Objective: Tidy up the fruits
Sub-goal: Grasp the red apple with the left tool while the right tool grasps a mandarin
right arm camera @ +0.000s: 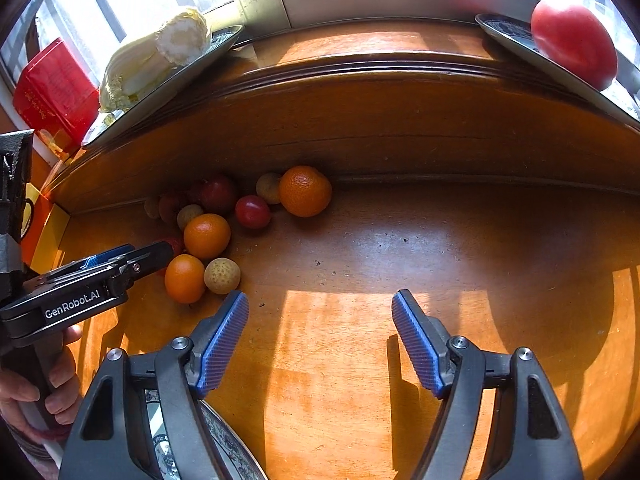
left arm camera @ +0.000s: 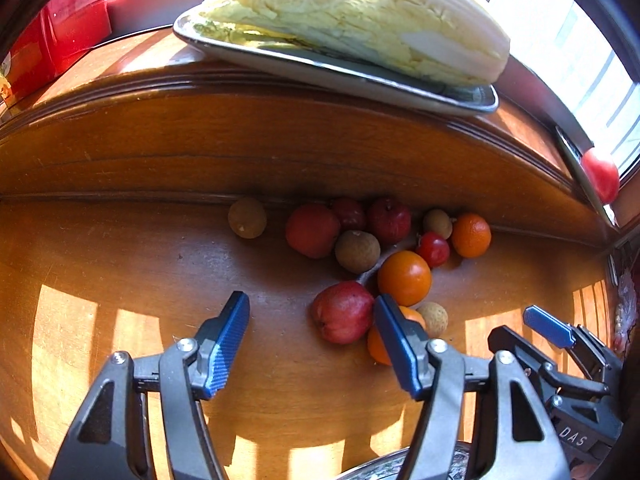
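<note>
Both grippers were spread, nothing pinched. Left gripper (left arm camera: 312,344) sat lower centre of its view, right blue finger (left arm camera: 396,350) just in front of a red pear-shaped fruit (left arm camera: 343,312). Fruit pile (right arm camera: 224,220) lay centre-left in the right view against the wooden ledge (right arm camera: 360,128); right gripper (right arm camera: 320,340) hovered over bare table (right arm camera: 440,240).

Ledge and tabletop items

A halved napa cabbage (left arm camera: 360,20) is laid on a metal tray (left arm camera: 304,65) on the raised wooden ledge (left arm camera: 168,80); a red box (right arm camera: 52,92) is seen left, a patterned plate (right arm camera: 224,440) below.
</note>
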Demonstrator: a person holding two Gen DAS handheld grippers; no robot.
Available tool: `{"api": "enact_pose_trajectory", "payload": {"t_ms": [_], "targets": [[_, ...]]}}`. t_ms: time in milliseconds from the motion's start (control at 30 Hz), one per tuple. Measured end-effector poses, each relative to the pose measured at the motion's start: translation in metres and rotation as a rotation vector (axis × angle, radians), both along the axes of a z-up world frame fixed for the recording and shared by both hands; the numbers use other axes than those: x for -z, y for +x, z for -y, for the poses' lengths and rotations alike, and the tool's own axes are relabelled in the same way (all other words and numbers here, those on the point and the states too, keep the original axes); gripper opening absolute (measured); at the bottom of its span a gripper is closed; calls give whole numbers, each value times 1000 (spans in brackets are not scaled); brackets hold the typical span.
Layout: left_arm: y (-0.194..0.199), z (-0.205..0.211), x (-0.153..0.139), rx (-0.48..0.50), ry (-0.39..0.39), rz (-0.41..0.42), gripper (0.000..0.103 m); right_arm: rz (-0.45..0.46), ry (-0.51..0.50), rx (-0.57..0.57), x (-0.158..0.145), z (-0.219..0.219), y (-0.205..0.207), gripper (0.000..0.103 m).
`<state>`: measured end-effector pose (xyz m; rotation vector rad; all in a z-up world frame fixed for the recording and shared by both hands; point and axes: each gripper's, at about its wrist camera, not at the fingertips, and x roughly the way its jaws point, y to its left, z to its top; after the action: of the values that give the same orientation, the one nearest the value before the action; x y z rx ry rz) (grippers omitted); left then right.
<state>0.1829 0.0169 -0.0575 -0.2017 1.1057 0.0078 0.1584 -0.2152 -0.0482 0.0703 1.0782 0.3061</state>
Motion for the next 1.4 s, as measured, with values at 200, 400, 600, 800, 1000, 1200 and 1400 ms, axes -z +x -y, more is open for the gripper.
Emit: {"api": "enact_pose_trajectory", "payload": {"t_ms": [200,400,600,800,1000,1200,1400], "targets": [[-3,0,10,-13,-13,-10,67,22,12,-17,-4,-7,27,71],[-5,-6,24,-19,-9,-26,66,30,24,-31,-1,-10,49,62],[-8,-3,35,-14,18,-14,65,30,19,-36,4,-15,72,57],[-14,0,31,-9,57,-8,65,28,22,-32,5,-17,77,53],[-18,6,28,12,77,12,56,34,10,-37,8,-14,81,46],[-19,6,20,21,68,21,34,45,10,-44,13,-25,88,38],[-20,4,19,23,53,20,34,55,4,-42,9,-37,92,37]]}}
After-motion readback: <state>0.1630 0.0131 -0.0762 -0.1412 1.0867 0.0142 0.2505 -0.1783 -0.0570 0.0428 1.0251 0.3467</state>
